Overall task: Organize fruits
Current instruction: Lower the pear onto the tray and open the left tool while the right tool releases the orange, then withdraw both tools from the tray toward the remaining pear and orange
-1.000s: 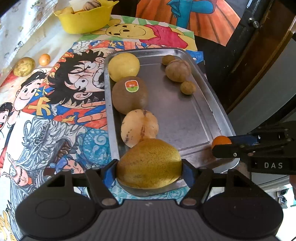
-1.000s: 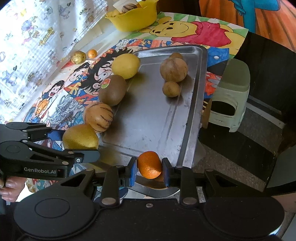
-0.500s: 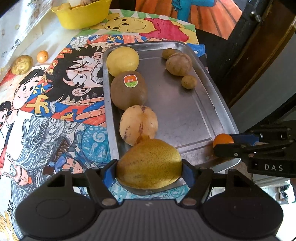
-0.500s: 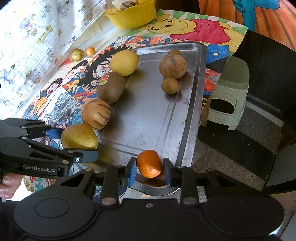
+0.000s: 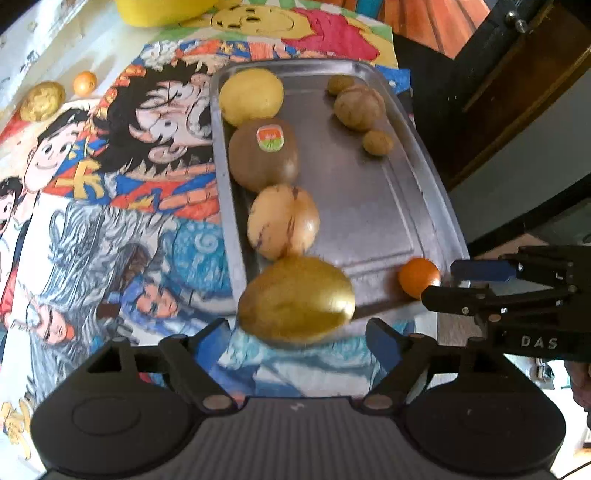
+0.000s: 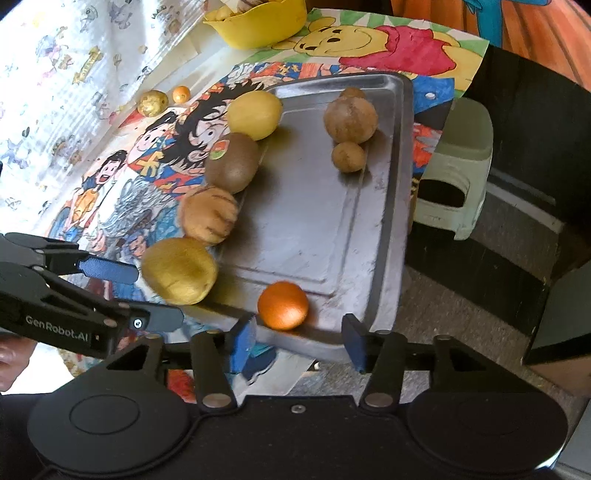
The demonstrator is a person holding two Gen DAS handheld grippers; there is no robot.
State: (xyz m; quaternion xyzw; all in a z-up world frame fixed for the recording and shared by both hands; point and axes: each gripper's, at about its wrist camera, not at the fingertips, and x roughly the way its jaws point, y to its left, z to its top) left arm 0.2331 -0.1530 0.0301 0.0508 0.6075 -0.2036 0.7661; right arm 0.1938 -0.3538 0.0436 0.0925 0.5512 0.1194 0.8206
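A pale green plastic stool [image 6: 458, 184] stands on the floor beside dark furniture [image 6: 517, 258]

Both units are matte black plastic. The left gripper [image 5: 297, 341] carries blue pads on its fingertips [image 5: 208, 341], silver pivot pins, two round housings and a ribbed grey centre plate at the lower frame. The right gripper [image 6: 297, 341] matches, with one centre screw. Side markings read "GenRobot.AI" on the left unit and "DAS" on the right.

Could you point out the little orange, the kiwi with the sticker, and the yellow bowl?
small orange [image 6: 282, 305], right wrist view, middle of its peel.
kiwi [image 5: 263, 155], left wrist view, brown skin below the sticker.
yellow bowl [image 6: 258, 27], right wrist view, its outer wall.
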